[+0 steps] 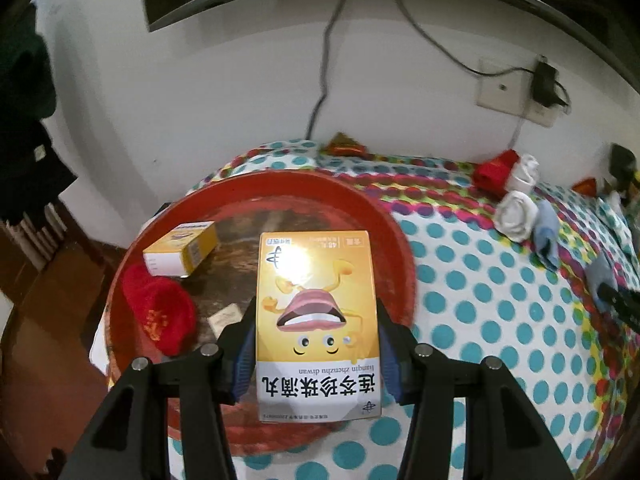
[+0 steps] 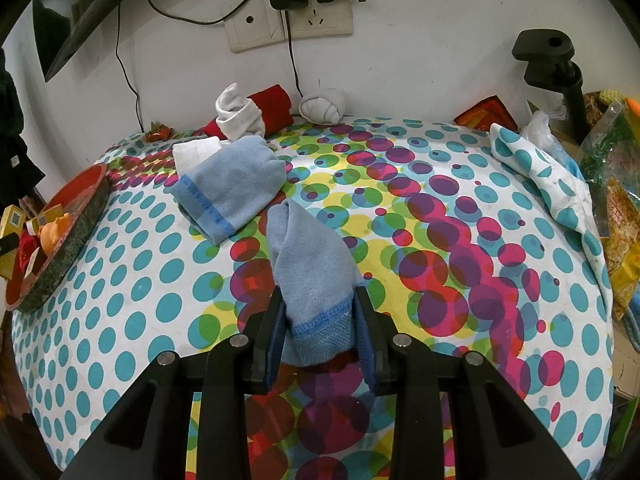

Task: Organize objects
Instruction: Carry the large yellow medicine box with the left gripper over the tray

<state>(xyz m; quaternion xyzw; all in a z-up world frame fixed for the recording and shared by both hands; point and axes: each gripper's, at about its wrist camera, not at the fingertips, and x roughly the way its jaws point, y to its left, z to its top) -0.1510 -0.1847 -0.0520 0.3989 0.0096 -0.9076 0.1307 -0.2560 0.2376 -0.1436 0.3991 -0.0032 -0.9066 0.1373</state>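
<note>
My left gripper (image 1: 317, 320) is shut on a yellow medicine box (image 1: 318, 312) with a cartoon mouth, held over the red round tray (image 1: 384, 216). In the tray lie a smaller yellow box (image 1: 182, 246) and a red sock (image 1: 160, 308). My right gripper (image 2: 320, 312) is shut on a light blue sock (image 2: 312, 276), held above the dotted tablecloth. A second folded blue sock (image 2: 232, 184) lies further back on a white cloth (image 2: 196, 152). The tray shows at the left in the right wrist view (image 2: 64, 252).
By the wall lie a white and red sock roll (image 2: 244, 116) and a white sock ball (image 2: 322, 106). A black clamp stand (image 2: 560, 76) and plastic bags (image 2: 616, 184) crowd the right edge. Cables hang from wall sockets (image 2: 288, 20). The dotted tablecloth (image 2: 140, 280) covers the table.
</note>
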